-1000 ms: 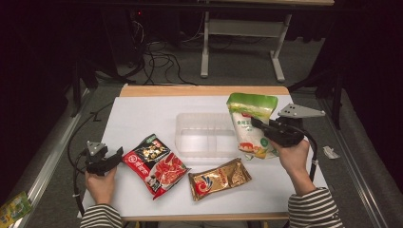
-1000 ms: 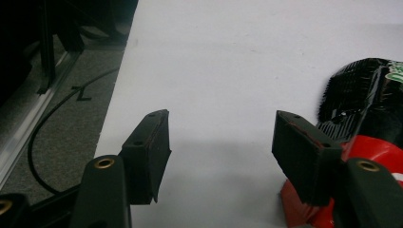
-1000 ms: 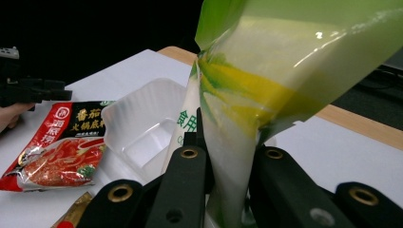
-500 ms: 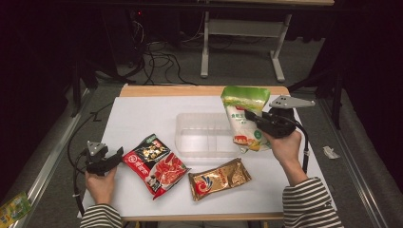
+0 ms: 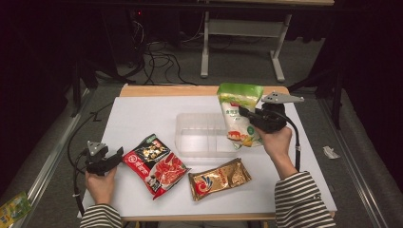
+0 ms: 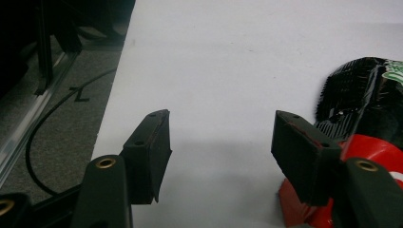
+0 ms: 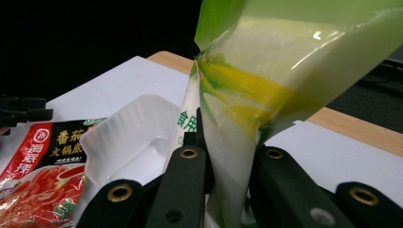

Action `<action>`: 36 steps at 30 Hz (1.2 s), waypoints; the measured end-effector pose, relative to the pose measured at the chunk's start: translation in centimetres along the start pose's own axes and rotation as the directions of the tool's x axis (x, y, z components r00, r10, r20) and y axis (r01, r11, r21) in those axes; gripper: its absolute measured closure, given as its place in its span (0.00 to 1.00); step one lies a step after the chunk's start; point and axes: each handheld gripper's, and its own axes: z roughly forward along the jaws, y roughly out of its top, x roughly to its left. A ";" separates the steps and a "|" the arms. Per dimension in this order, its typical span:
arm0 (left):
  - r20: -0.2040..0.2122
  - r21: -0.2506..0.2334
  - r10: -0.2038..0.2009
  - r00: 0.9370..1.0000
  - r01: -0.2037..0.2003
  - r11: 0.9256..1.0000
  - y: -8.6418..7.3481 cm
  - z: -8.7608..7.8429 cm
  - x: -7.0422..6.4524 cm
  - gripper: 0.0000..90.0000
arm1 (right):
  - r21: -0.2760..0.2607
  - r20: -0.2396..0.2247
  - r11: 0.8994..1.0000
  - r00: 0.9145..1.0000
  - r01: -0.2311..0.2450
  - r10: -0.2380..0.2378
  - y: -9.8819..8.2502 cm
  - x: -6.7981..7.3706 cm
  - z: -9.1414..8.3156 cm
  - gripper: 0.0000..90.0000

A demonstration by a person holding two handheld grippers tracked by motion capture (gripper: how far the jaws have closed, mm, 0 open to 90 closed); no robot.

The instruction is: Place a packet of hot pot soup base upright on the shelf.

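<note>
The right gripper (image 5: 246,114) has carried the green pouch (image 5: 239,114) leftward, to hang upright over the clear tray's (image 5: 190,137) right end on the table (image 5: 142,114). The right gripper view shows its jaws pinching the pouch's edge. The left gripper (image 6: 221,142), resting low beside the red packet (image 5: 156,164), gapes wide, empty.

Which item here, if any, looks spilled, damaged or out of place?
Nothing looks spilled or torn. The green pouch hangs tilted above the clear tray, pinched in the right gripper, so it is being carried rather than misplaced. The red packet and gold packet lie flat on the table.
</note>
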 end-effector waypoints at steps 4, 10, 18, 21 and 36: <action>0.001 -0.001 -0.006 1.000 0.006 1.000 0.0 0.0 0.1 0.43 | 0.007 0.007 1.000 1.000 0.001 -0.001 0.0 -0.1 0.3 0.96; 0.002 -0.001 -0.006 1.000 0.006 1.000 0.0 0.0 0.1 0.43 | 0.001 0.027 1.000 0.999 -0.023 0.023 0.1 -0.2 1.3 0.95; 0.000 0.001 -0.008 1.000 0.008 1.000 0.0 0.0 0.1 0.43 | 0.013 0.048 0.999 0.998 -0.043 0.042 0.1 -0.4 2.7 0.95; 0.001 0.000 -0.007 1.000 0.007 1.000 0.0 0.0 0.1 0.43 | 0.017 0.058 0.999 0.997 -0.049 0.048 0.0 -0.5 3.2 0.95; 0.002 -0.001 -0.008 1.000 0.008 1.000 0.0 0.0 0.1 0.43 | 0.028 0.082 0.997 0.994 -0.078 0.076 0.4 -0.6 4.9 0.95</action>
